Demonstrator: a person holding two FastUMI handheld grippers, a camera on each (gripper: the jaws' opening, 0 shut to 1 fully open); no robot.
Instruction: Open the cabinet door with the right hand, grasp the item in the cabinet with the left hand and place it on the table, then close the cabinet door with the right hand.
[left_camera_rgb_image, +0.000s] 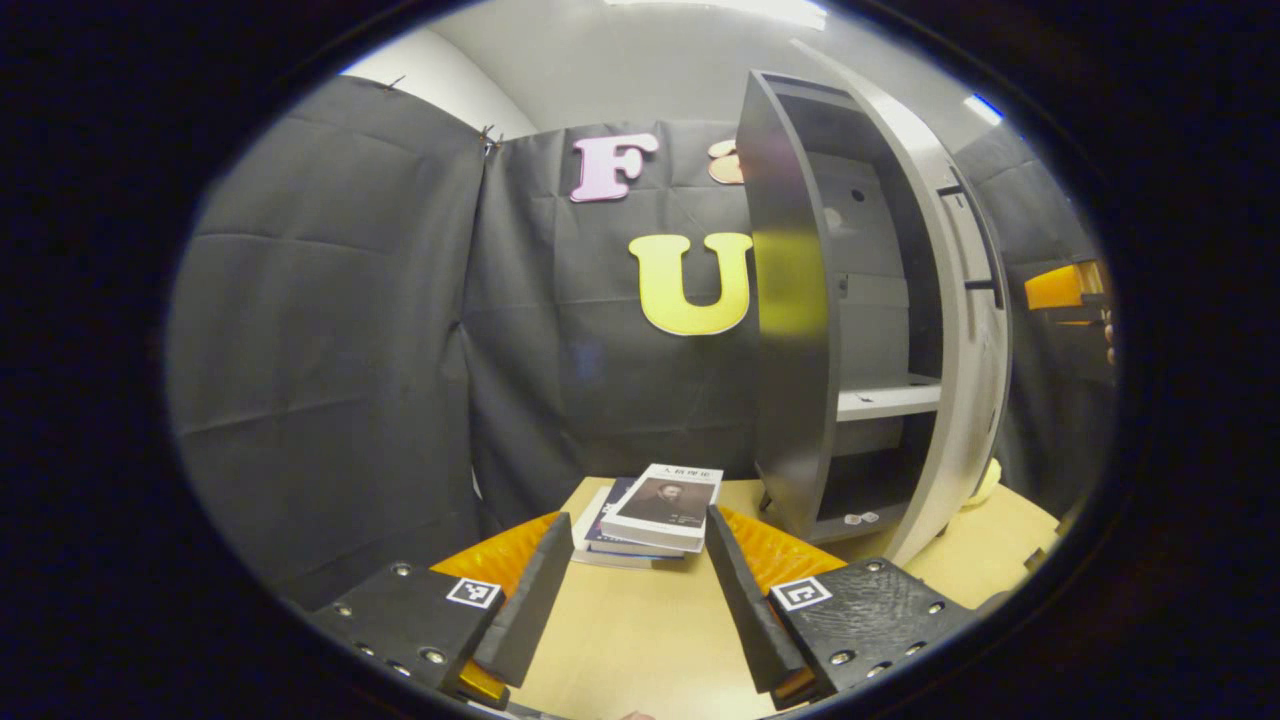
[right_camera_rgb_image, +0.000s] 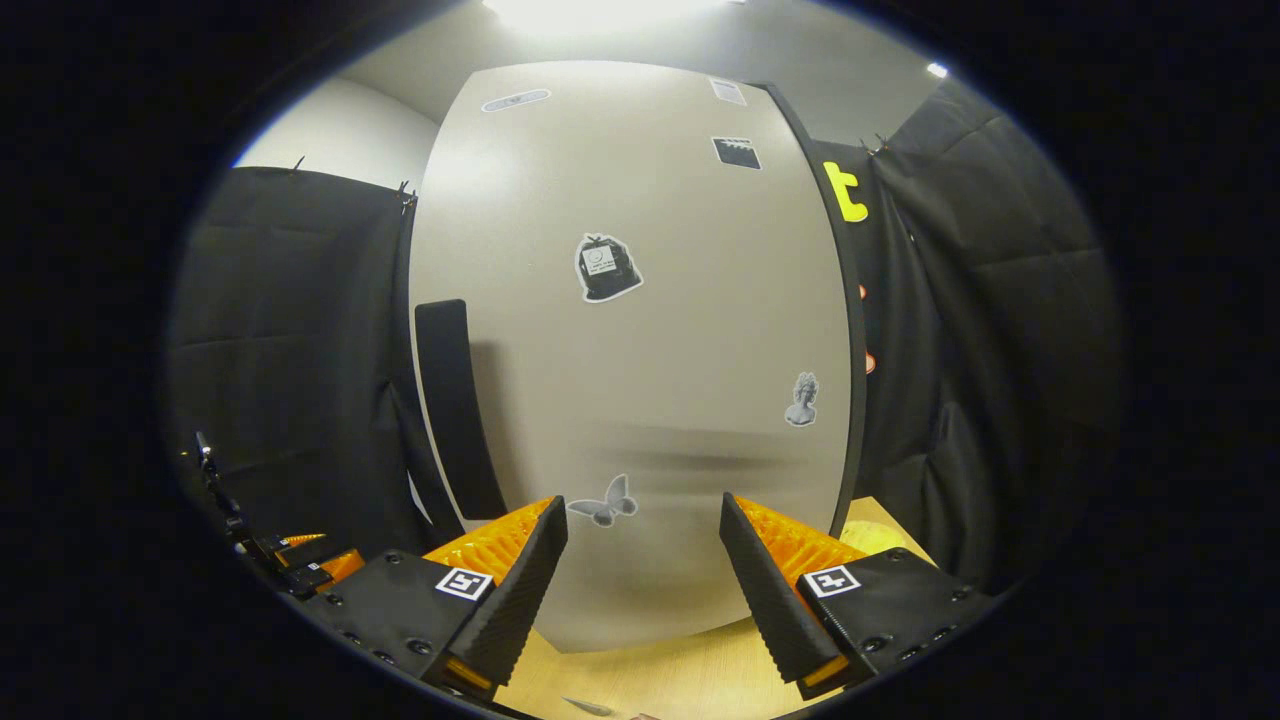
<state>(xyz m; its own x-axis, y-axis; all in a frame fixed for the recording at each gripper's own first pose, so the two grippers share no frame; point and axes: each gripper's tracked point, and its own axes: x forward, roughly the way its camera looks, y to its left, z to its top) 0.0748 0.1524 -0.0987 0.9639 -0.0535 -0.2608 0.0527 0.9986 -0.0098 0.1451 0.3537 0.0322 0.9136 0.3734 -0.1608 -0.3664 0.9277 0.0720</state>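
Observation:
The tall grey cabinet (left_camera_rgb_image: 790, 330) stands on the wooden table (left_camera_rgb_image: 640, 640) with its door (left_camera_rgb_image: 960, 330) swung open to the right. Inside I see a white shelf (left_camera_rgb_image: 885, 400) with nothing on it. A stack of books (left_camera_rgb_image: 655, 510) lies flat on the table left of the cabinet, just beyond my left gripper (left_camera_rgb_image: 637, 520), which is open and not pressing on it. My right gripper (right_camera_rgb_image: 642, 503) is open, close in front of the door's pale outer face (right_camera_rgb_image: 640, 350). The door's black handle (right_camera_rgb_image: 455, 400) is to its left. The right gripper's orange body (left_camera_rgb_image: 1065, 290) shows past the door.
Stickers dot the door's face. A yellow object (left_camera_rgb_image: 985, 485) lies on the table behind the door, also seen beside the door's edge (right_camera_rgb_image: 865, 535). Small items (left_camera_rgb_image: 860, 518) sit on the cabinet's bottom floor. Black cloth walls surround the table. The left gripper (right_camera_rgb_image: 290, 560) shows low left.

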